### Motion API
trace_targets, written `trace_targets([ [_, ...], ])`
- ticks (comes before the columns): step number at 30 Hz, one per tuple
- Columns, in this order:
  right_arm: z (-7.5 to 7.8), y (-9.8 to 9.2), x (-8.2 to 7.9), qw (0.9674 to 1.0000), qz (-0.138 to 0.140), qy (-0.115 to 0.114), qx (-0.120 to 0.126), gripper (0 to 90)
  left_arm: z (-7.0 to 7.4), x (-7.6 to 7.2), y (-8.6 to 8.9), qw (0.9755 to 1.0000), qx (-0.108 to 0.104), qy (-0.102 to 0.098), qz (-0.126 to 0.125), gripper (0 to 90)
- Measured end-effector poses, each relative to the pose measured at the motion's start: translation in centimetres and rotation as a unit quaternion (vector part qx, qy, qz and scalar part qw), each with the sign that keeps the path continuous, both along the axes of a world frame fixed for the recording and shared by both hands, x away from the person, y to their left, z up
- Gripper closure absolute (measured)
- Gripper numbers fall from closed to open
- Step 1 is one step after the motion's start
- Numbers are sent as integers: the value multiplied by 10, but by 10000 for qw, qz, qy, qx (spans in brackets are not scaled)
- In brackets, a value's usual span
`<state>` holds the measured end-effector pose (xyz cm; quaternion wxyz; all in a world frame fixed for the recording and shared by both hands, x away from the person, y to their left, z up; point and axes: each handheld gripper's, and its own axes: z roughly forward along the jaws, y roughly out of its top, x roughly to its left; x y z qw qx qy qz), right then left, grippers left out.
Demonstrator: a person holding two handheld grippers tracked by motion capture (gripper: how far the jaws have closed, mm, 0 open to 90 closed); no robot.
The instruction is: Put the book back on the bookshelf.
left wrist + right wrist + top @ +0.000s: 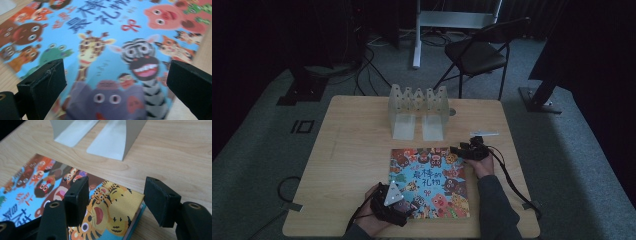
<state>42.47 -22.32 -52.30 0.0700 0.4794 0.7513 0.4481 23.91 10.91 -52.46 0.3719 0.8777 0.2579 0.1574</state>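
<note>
Picture book flat on the wood-grain table

Glossy, square cartoon-animal picture book [430,182] lies just in front of the translucent plastic rack [418,111]. My left gripper [113,82] hangs spread above its cover; my right gripper [116,198] straddles its far corner, pads not pressing.

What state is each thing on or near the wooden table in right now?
Colourful animal picture book: closed, flat on the table.
Clear plastic book stand: upright, empty.
Left gripper: open above the book's near edge.
Right gripper: open, straddling the book's corner.
Black folding chair: unfolded, unoccupied.
</note>
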Motion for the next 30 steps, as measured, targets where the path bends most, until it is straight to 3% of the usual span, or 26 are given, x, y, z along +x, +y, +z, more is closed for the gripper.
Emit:
trace_targets([
  [7, 13, 0, -1, 9999, 7, -106, 96, 387, -2, -11, -19, 9994, 33, -57, -348, 10],
  [13, 25, 0, -1, 9996, -47, -99, 245, 406, -2, -18, -32, 9980, -31, -269, -563, 10],
  [18, 32, 2, -3, 9995, 0, -176, 266, 408, -5, -14, -43, 9981, -77, -264, -545, 10],
  [20, 35, 2, -3, 9994, 13, -202, 292, 409, -6, -14, -46, 9975, -139, -178, -667, 11],
  [24, 41, 4, -2, 9992, 60, -184, 358, 408, -5, -14, -52, 9974, -153, -378, -595, 22],
  [26, 44, 5, -3, 9990, 86, -215, 376, 409, -3, -12, -52, 9974, -256, -370, -565, 39],
  [30, 47, 6, -4, 9986, 127, -264, 433, 411, 1, -12, -50, 9968, -270, -470, -587, 41],
])
